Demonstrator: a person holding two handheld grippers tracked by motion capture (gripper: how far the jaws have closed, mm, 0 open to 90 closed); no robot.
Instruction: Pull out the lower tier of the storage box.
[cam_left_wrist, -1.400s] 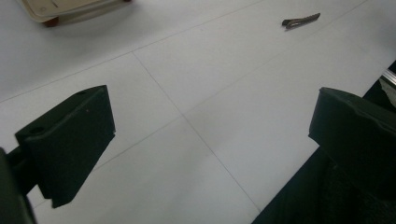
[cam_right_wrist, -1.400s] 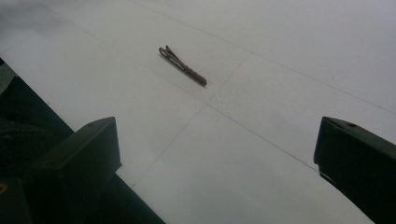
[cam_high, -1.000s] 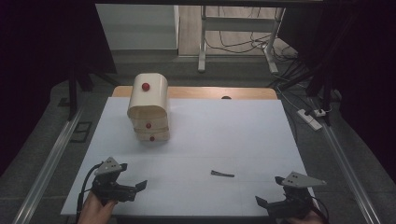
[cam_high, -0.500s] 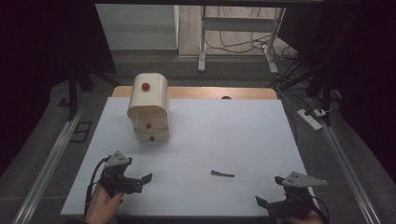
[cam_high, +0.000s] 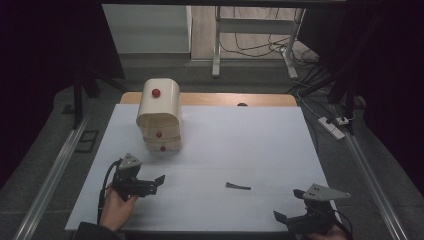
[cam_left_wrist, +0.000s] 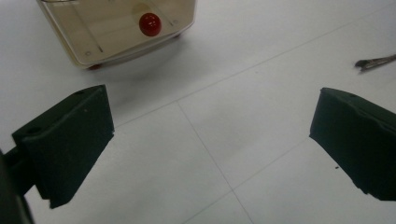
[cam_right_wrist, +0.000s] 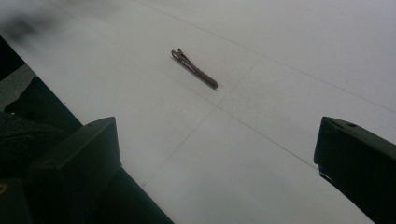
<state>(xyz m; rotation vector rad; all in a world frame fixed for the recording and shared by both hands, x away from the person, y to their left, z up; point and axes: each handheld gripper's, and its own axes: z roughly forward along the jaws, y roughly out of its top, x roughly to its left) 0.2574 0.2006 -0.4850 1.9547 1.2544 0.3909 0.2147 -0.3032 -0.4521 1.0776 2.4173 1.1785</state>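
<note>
A cream wooden drawer box (cam_high: 159, 115) with red knobs stands at the back left of the white table (cam_high: 250, 145); its lowest drawer front (cam_left_wrist: 116, 28) with a red knob fills the top of the left gripper view. A small dark hair clip (cam_high: 238, 186) lies flat near the table's front middle, also seen as the clip (cam_right_wrist: 194, 68) and the clip (cam_left_wrist: 376, 62). My left gripper (cam_high: 156, 184) hovers open in front of the box, nothing between its jaws (cam_left_wrist: 210, 126). At the front right corner my right gripper (cam_high: 287, 205) stands open and empty (cam_right_wrist: 217, 154), pointing toward the clip.
The table's front edge (cam_right_wrist: 116, 154) runs just under my right gripper. Metal rails (cam_high: 55, 170) flank the table on both sides. A desk frame and cables (cam_high: 260, 45) lie on the floor beyond the far edge.
My left gripper has moved forward and a little to the right, toward the drawer box. The right gripper and the clip have stayed put.
</note>
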